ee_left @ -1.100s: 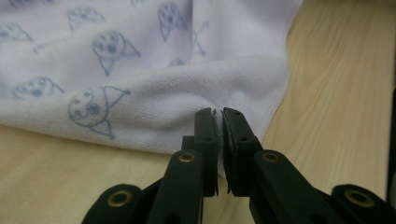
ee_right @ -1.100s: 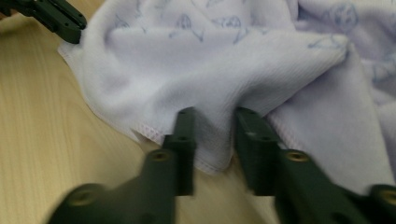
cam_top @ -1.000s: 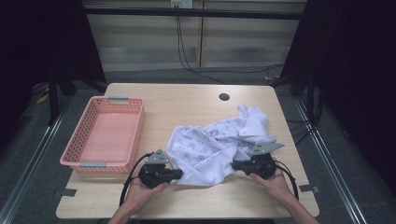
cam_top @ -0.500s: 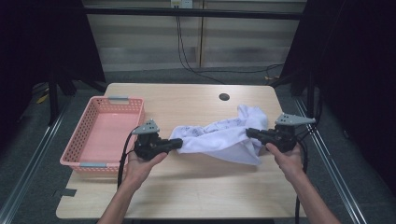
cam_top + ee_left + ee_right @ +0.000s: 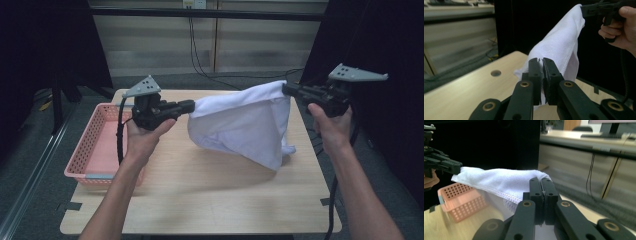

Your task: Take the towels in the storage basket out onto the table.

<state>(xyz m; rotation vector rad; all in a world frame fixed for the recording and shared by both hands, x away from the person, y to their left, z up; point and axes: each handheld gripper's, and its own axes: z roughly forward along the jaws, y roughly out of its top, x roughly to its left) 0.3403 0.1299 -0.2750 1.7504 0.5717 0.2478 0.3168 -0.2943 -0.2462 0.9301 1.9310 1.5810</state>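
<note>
From above the near table edge we look forward and down; our gripper cameras ride close, facing each other across the shared white terry cloth (image 5: 240, 125).

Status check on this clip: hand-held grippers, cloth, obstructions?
Left hand-held gripper and right hand-held gripper shut on white cloth. Cloth hangs stretched between them above table. Pink basket off to the side, nothing in the way.

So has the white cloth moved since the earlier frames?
Yes. The white cloth has gone up off the table, now hanging stretched between the left gripper and right gripper.
</note>
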